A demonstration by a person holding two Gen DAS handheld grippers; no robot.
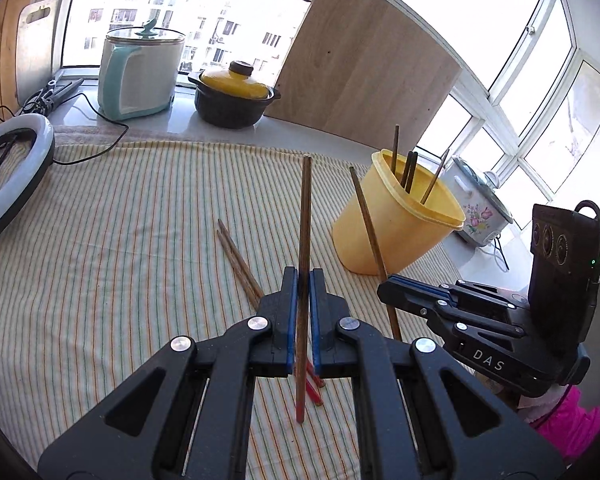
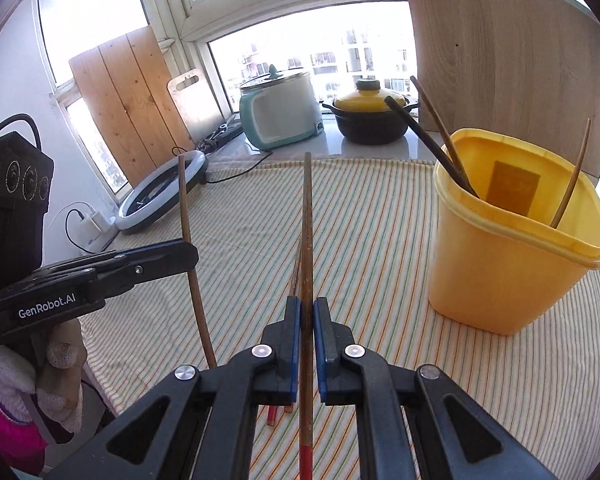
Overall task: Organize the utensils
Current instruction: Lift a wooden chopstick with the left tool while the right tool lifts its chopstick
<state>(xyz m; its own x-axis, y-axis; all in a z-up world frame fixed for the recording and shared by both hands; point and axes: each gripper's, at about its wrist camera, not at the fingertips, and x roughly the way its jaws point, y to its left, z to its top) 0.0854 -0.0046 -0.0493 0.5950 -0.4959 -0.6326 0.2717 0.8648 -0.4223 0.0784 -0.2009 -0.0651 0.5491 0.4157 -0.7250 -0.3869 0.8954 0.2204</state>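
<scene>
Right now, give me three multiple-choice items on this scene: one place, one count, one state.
1. Where do the loose chopsticks lie?
A. on the striped cloth
B. in the clay pot
C. on the windowsill

2. How many chopsticks stand in the yellow container?
A. none
B. several
C. one

3. What is the left gripper doing?
A. open, empty
B. shut on a chopstick
C. shut on a spoon

Answers: 1 A, they rest on the striped cloth. 2 B, several stick out above the rim. 3 B, its jaws clamp one chopstick; the right gripper holds another.
</scene>
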